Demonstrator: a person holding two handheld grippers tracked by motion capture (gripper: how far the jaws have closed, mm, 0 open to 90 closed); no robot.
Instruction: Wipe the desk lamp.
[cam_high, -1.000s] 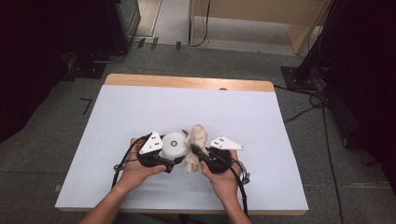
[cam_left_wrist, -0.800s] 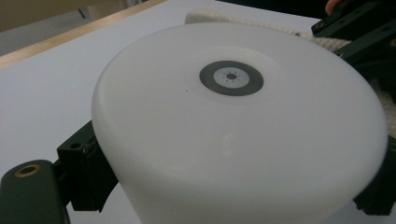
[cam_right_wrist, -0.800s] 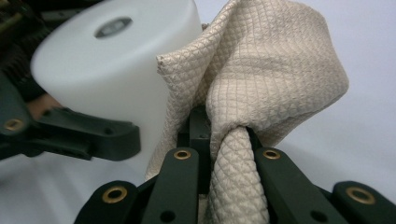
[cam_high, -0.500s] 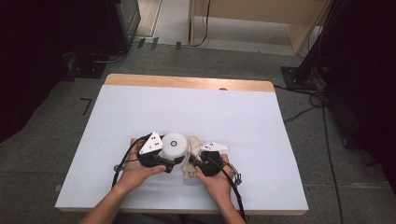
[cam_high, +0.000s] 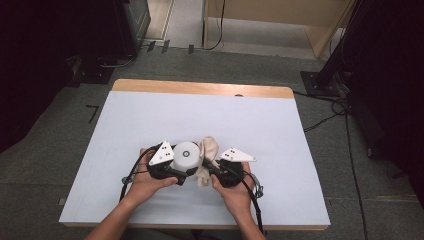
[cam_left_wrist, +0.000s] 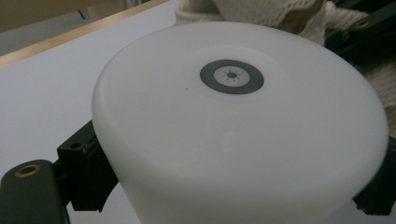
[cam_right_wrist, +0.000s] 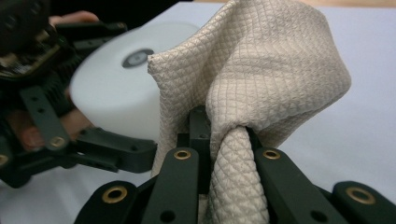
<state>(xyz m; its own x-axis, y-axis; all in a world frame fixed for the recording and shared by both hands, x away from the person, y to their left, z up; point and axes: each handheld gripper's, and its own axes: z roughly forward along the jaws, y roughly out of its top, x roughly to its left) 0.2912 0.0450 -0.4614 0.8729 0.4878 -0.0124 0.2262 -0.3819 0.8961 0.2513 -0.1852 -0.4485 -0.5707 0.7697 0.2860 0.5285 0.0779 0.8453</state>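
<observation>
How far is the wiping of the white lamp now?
Done: the left gripper is shut on the white round lamp, and the right gripper is shut on the beige cloth. In hand: the cloth lies against the lamp's side. Left: the wiping itself; its progress cannot be judged.

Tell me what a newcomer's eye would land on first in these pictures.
First, the white round lamp with a small grey button on top, clamped between the jaws of the left gripper near the table's front edge. Next, the beige waffle-weave cloth bunched up beside the lamp, pinched in the jaws of the right gripper.
</observation>
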